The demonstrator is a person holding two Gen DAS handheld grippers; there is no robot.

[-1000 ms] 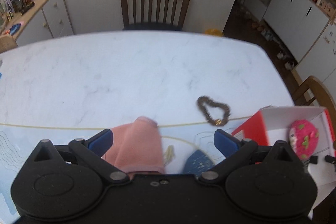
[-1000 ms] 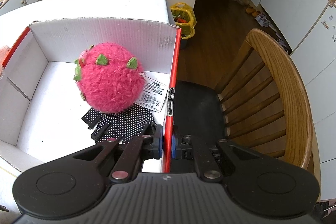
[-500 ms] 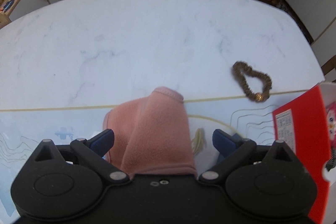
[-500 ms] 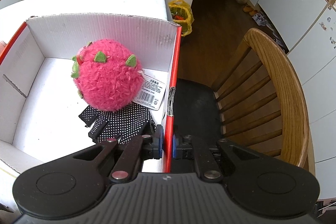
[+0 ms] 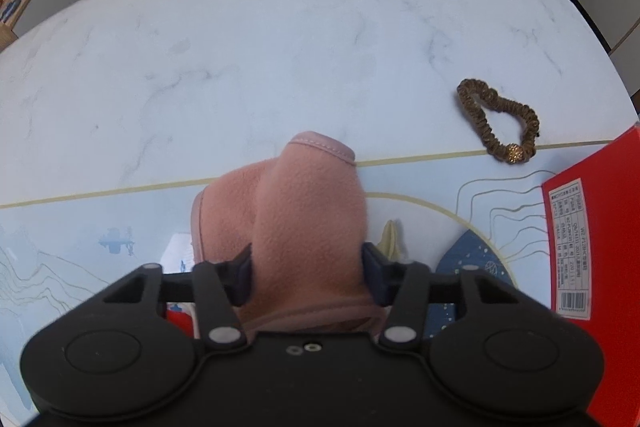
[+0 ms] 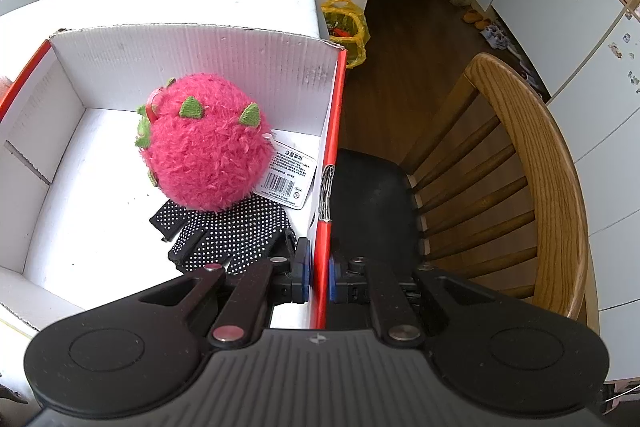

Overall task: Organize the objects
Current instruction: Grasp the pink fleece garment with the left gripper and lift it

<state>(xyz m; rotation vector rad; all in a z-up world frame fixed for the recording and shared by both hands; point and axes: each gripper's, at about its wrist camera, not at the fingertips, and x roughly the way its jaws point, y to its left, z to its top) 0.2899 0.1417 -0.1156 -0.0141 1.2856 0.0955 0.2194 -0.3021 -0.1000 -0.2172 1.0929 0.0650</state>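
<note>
My left tongs (image 5: 306, 277) point steeply down over the near part of the white marble-patterned desk (image 5: 280, 39), and their jaws are closing on a folded pink fleece cloth (image 5: 304, 223). The blue pads sit against both flanks of the raised fold, so the cloth is between them and already touched on each side. It lies on a pale blue printed mat (image 5: 80, 227) that covers the desk's near side, with its far tip reaching just past the mat's yellow border line. To the right, a brown ruffled hair scrunchie with a small gold bead (image 5: 498, 121) lies flat near the desk's right edge, its bead end touching that same border.

My right tongs (image 6: 319, 273) are pressed together on the right-hand wall of a red cardboard box with a white corrugated inside (image 6: 192, 55), one pad inside the wall and one outside. The box stands at the desk's right edge. Inside it, a fuzzy pink round plush toy with green spikes (image 6: 206, 143) rests against a black glove with white dots (image 6: 228, 235), a barcode tag beside it.
</note>
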